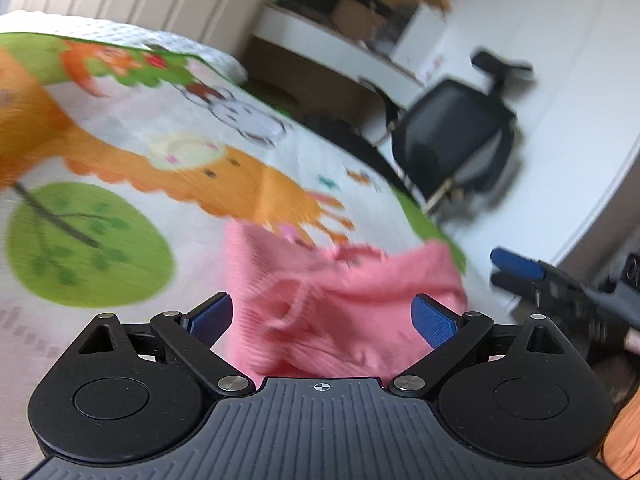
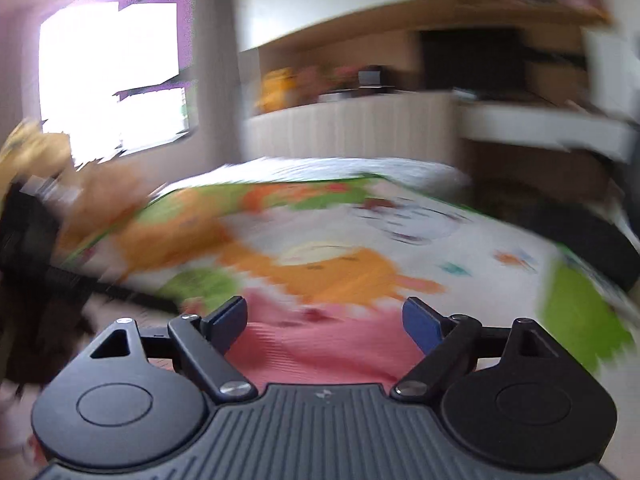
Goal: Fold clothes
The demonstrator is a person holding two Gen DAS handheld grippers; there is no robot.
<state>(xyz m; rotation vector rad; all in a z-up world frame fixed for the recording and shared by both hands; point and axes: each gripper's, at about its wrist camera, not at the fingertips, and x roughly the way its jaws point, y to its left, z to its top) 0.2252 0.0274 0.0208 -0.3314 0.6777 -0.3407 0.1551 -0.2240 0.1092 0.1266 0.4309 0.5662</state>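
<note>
Left gripper [image 1: 322,318]: fingers wide, holding nothing
Right gripper [image 2: 324,320]: fingers wide (view blurred)
Pink garment [image 1: 340,300]: rumpled, lower centre, on cartoon bedsheet [image 1: 120,168]

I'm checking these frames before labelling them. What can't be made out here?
- Pink garment: type and fold state unclear; near part hidden behind the left gripper, left wrist view.
- Bedspread pattern: motion-blurred, right wrist view.
- Shelf items: blurred.
</note>
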